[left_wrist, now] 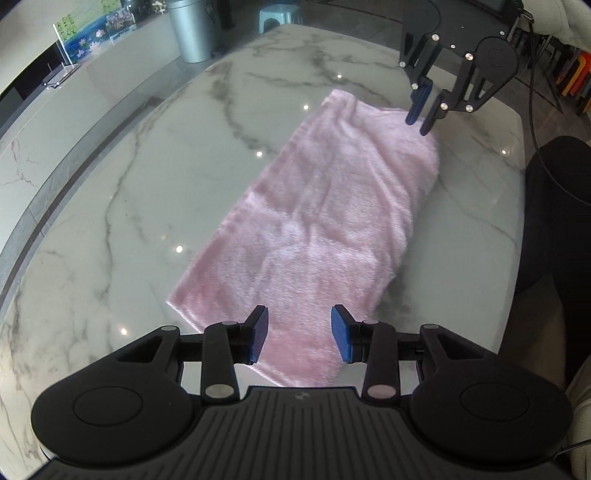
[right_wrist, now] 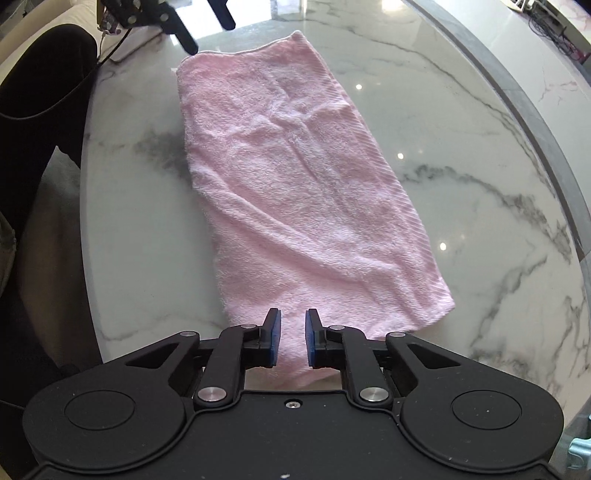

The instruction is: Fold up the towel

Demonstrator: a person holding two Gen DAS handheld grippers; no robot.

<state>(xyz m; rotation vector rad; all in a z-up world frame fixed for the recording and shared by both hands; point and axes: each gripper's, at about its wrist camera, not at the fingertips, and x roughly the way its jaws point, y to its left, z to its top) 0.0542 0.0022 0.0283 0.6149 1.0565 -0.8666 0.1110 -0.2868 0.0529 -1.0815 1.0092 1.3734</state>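
Observation:
A pink towel (left_wrist: 325, 206) lies folded lengthwise into a long strip on the marble table (left_wrist: 147, 184). It also shows in the right wrist view (right_wrist: 295, 177). My left gripper (left_wrist: 299, 332) is open and hovers over one short end of the towel. My right gripper (right_wrist: 293, 338) is open with a narrow gap, over the opposite short end. The right gripper shows in the left wrist view (left_wrist: 419, 120) above the far end. The left gripper shows in the right wrist view (right_wrist: 210, 26) at the far end. Neither holds the towel.
The marble table (right_wrist: 461, 147) has a rounded edge. A grey metal bin (left_wrist: 194, 29) and a small stool (left_wrist: 279, 16) stand beyond the table. A picture on a stand (left_wrist: 92, 37) is at the far left. The person's dark-clothed legs (left_wrist: 554, 221) are beside the table.

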